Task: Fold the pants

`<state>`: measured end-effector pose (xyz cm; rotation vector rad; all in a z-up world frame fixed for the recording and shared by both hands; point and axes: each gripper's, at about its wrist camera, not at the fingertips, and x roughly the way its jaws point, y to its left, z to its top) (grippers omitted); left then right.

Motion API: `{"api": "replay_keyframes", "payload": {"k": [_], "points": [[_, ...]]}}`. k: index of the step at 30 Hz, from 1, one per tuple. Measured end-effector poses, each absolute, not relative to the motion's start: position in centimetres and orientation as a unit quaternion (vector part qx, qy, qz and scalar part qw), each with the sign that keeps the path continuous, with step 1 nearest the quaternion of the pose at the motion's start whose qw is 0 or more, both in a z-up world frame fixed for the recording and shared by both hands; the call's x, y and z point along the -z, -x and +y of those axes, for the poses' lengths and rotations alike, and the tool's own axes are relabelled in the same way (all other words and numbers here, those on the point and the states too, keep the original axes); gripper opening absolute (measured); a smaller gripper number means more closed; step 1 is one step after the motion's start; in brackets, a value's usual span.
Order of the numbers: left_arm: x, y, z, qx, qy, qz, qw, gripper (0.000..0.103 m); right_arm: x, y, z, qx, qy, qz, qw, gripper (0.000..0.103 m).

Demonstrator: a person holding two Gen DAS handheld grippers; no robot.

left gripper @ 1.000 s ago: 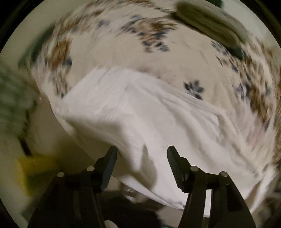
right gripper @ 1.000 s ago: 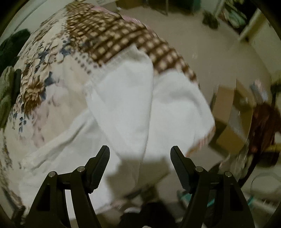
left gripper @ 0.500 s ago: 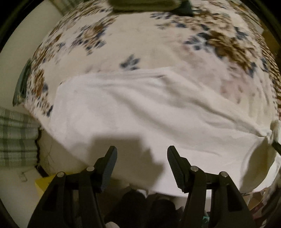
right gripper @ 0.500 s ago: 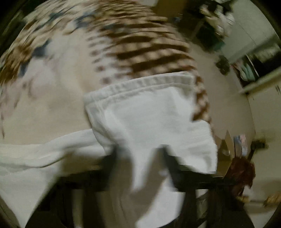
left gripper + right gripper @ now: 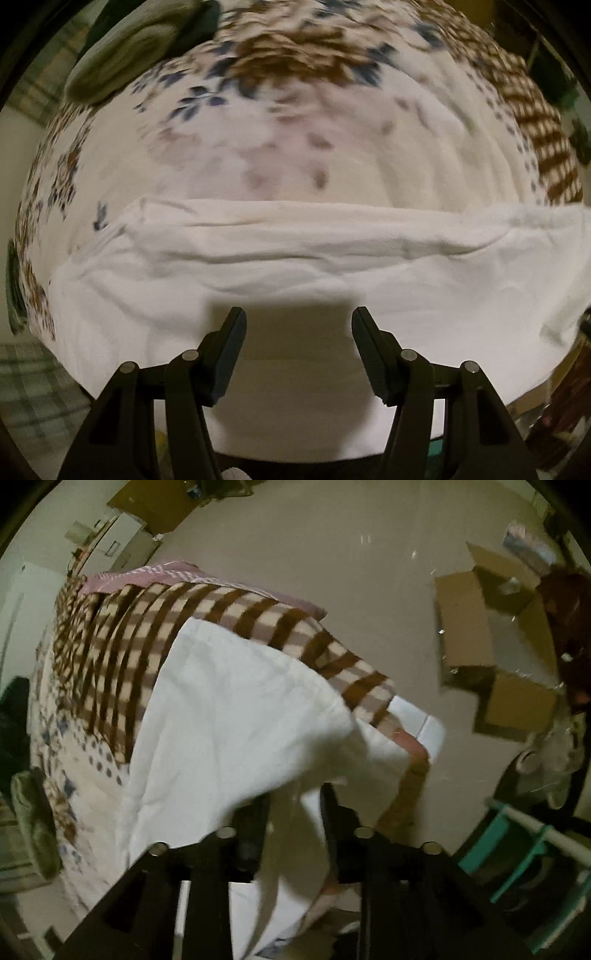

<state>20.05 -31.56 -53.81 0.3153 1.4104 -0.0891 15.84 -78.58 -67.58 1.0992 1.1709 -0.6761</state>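
White pants (image 5: 295,266) lie spread across a bed with a floral cover (image 5: 295,140), stretching from left to right in the left wrist view. My left gripper (image 5: 299,332) is open and empty just above the near edge of the cloth. In the right wrist view the pants (image 5: 229,716) drape over the bed's corner, and my right gripper (image 5: 295,805) has its jaws close together with a strip of the white cloth between them, lifted off the bed.
A brown checked blanket (image 5: 147,627) covers the bed's far end. A folded olive garment (image 5: 125,55) lies at the bed's far left. Open cardboard boxes (image 5: 491,642) stand on the floor to the right. A teal rack (image 5: 524,845) is near right.
The right gripper went from open above the pants to closed on their edge and swung right. The left gripper stayed open and swept right along the pants.
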Motion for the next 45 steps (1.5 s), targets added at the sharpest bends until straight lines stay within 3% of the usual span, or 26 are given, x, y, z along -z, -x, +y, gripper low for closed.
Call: {"api": "replay_keyframes", "payload": {"k": [2,4,11,12,14,15,20,21,22,24,29,32,35,36,37,38,40,45], "points": [[54.7,-20.0,-32.4,0.047,-0.156,0.651,0.741,0.057,68.2,-15.0,-78.9,0.294,-0.503,0.502,0.640,0.031],[55.0,-19.9,-33.0,0.051,-0.165,0.654,0.736,0.057,67.9,-14.4,-79.0,0.312,-0.494,0.492,0.646,0.000],[54.6,-18.6,-34.6,0.077,-0.181,0.655,0.730,0.057,63.8,-9.7,-81.6,0.313,-0.503,0.475,0.650,0.001],[54.8,-18.4,-34.9,0.077,-0.184,0.656,0.728,0.057,64.2,-9.3,-82.1,0.297,-0.518,0.475,0.646,0.004],[55.3,-18.1,-35.6,0.078,-0.188,0.658,0.725,0.057,65.0,-9.9,-82.0,0.275,-0.538,0.473,0.641,0.029],[55.6,-18.0,-35.9,0.079,-0.190,0.658,0.724,0.057,65.3,-10.3,-81.8,0.268,-0.544,0.471,0.641,0.055],[58.8,-17.5,-37.3,0.074,-0.209,0.663,0.715,0.058,69.3,-13.3,-80.1,0.261,-0.556,0.484,0.622,0.058],[59.1,-17.6,-37.3,0.072,-0.207,0.661,0.718,0.062,69.5,-13.6,-79.9,0.261,-0.551,0.483,0.629,0.052],[59.1,-17.6,-37.4,0.068,-0.208,0.656,0.722,0.066,69.5,-14.2,-79.6,0.266,-0.533,0.486,0.639,0.029],[59.1,-17.5,-37.4,0.069,-0.209,0.653,0.724,0.067,68.7,-14.4,-79.0,0.289,-0.498,0.489,0.655,0.006],[58.1,-17.5,-36.6,0.073,-0.187,0.659,0.725,0.067,65.9,-13.2,-77.7,0.318,-0.477,0.477,0.666,0.005],[58.0,-17.9,-36.8,0.076,-0.188,0.657,0.726,0.067,67.2,-12.6,-77.6,0.308,-0.471,0.509,0.651,0.006],[58.9,-17.8,-36.9,0.078,-0.188,0.661,0.723,0.068,69.1,-11.1,-78.3,0.279,-0.507,0.519,0.629,0.028],[59.1,-17.7,-37.0,0.077,-0.186,0.660,0.724,0.071,69.2,-10.6,-78.5,0.269,-0.519,0.508,0.633,0.047],[59.3,-17.8,-36.9,0.072,-0.184,0.658,0.727,0.078,69.0,-10.2,-78.5,0.264,-0.524,0.500,0.637,0.057],[59.4,-17.9,-36.7,0.068,-0.181,0.657,0.729,0.082,68.9,-9.8,-78.4,0.256,-0.529,0.493,0.642,0.059],[60.0,-18.1,-36.2,0.054,-0.176,0.657,0.731,0.103,69.7,-9.5,-78.0,0.232,-0.548,0.490,0.637,0.059],[61.2,-19.4,-32.6,0.069,-0.068,0.675,0.731,0.103,72.7,-9.4,-77.5,0.189,-0.602,0.441,0.638,0.060]]}}
